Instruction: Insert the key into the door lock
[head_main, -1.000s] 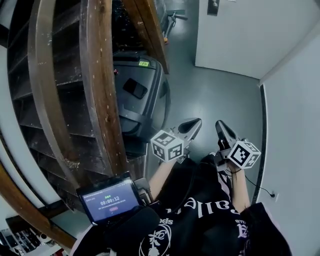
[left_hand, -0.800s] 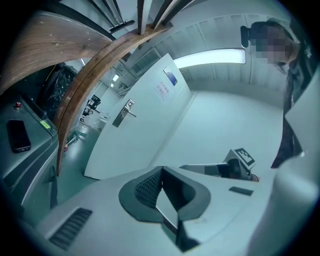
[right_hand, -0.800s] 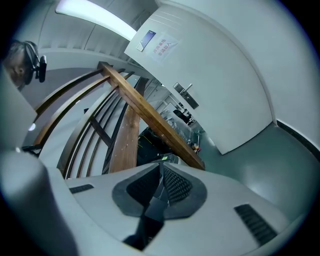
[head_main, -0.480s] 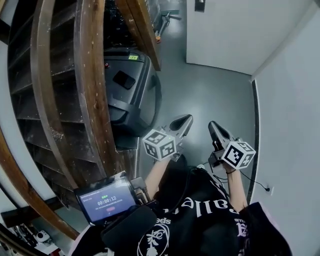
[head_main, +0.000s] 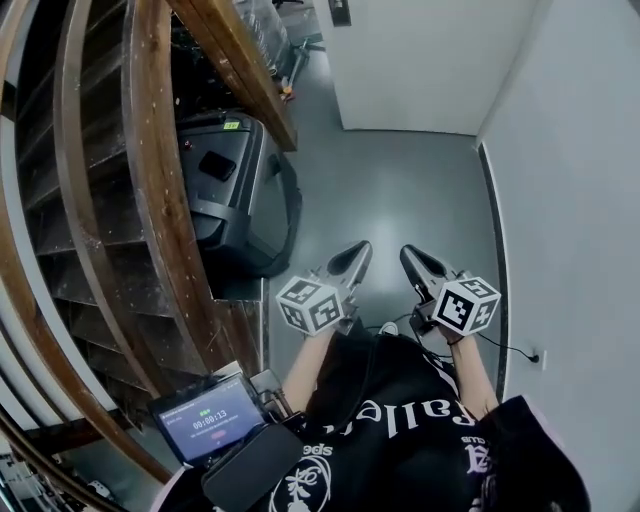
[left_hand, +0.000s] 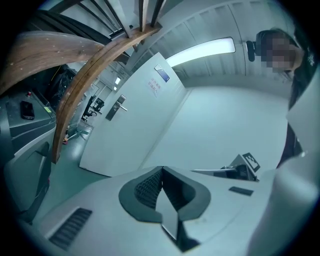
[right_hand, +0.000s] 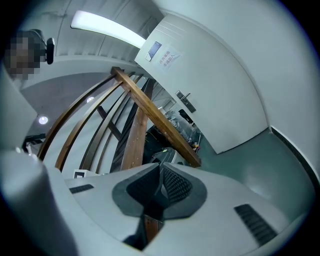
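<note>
A white door (head_main: 400, 60) stands ahead across the grey floor, with its dark lock plate (head_main: 340, 10) at the top edge of the head view. The lever handle and lock show small in the left gripper view (left_hand: 117, 106) and the right gripper view (right_hand: 186, 102). My left gripper (head_main: 358, 252) and right gripper (head_main: 408, 258) are held side by side in front of the person's body, far from the door. Both point forward with jaws shut. No key shows in any view. The left gripper's (left_hand: 161, 171) and right gripper's (right_hand: 160, 170) ribbed pads meet with nothing visible between them.
A curved wooden staircase (head_main: 150, 200) fills the left. Beside it stands a dark treadmill-like machine (head_main: 230, 190). A white wall (head_main: 570, 200) runs along the right, with a cable and socket (head_main: 535, 357) low on it. A small screen (head_main: 210, 418) hangs at the person's chest.
The view has swung left and forward, so the door and floor now sit more centrally. Both grippers stay side by side and shut, shifted slightly left in the picture.
</note>
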